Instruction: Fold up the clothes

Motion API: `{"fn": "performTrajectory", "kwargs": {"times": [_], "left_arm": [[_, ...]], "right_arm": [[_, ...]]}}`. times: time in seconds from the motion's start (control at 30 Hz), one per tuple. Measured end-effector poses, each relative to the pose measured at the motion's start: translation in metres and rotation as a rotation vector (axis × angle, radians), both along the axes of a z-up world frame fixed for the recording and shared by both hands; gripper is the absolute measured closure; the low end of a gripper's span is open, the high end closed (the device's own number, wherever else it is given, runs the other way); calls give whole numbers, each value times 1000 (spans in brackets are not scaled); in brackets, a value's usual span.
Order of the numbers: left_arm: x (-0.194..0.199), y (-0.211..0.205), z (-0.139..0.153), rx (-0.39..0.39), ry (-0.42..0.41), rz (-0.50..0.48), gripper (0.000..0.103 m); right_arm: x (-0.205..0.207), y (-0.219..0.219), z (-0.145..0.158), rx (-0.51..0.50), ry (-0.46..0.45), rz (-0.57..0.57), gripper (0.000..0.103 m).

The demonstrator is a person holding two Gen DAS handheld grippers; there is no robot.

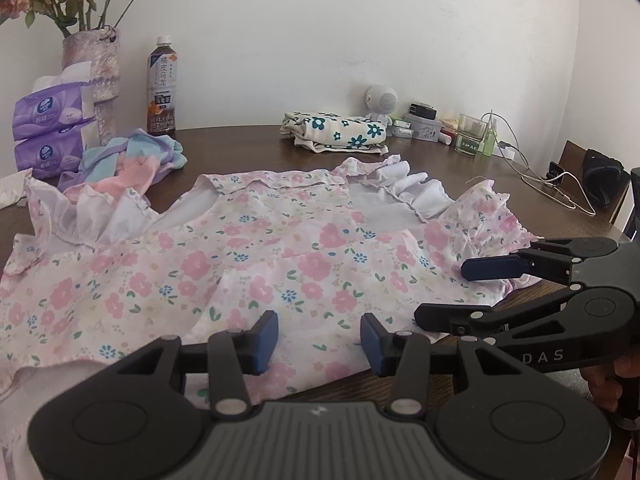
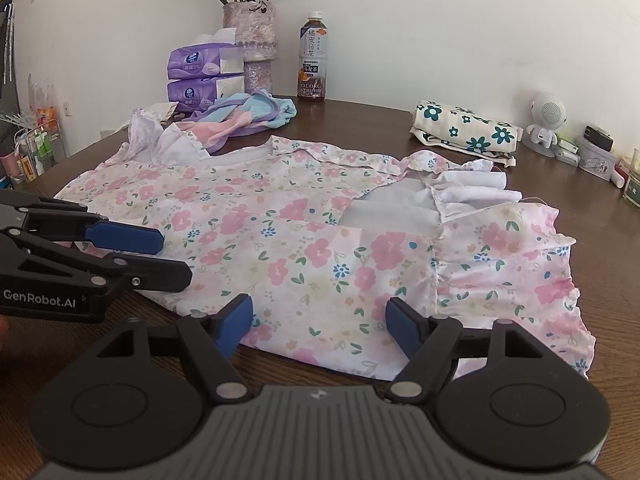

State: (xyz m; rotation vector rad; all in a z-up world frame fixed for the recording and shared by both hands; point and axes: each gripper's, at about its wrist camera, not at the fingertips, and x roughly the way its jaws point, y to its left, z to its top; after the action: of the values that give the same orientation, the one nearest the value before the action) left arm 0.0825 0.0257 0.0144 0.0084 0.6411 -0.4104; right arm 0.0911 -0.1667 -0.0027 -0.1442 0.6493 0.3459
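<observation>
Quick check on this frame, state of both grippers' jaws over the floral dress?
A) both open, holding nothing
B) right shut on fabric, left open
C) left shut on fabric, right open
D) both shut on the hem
A: the left gripper and right gripper both show jaws spread apart over the near edge of the floral dress, with no fabric pinched between them.

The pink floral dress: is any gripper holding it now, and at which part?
Nothing is held. The left gripper and right gripper are both open over the near edge of the dress.
</observation>
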Motion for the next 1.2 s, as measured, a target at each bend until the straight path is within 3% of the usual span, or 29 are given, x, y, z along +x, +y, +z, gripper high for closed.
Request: {"fn": "performTrajectory", "kwargs": {"times": [1.2], "left_arm": [[-14,41,2,-24,-2,121,59]], "right_arm": [[1,0,-1,-2,-1,-4,27]]}}
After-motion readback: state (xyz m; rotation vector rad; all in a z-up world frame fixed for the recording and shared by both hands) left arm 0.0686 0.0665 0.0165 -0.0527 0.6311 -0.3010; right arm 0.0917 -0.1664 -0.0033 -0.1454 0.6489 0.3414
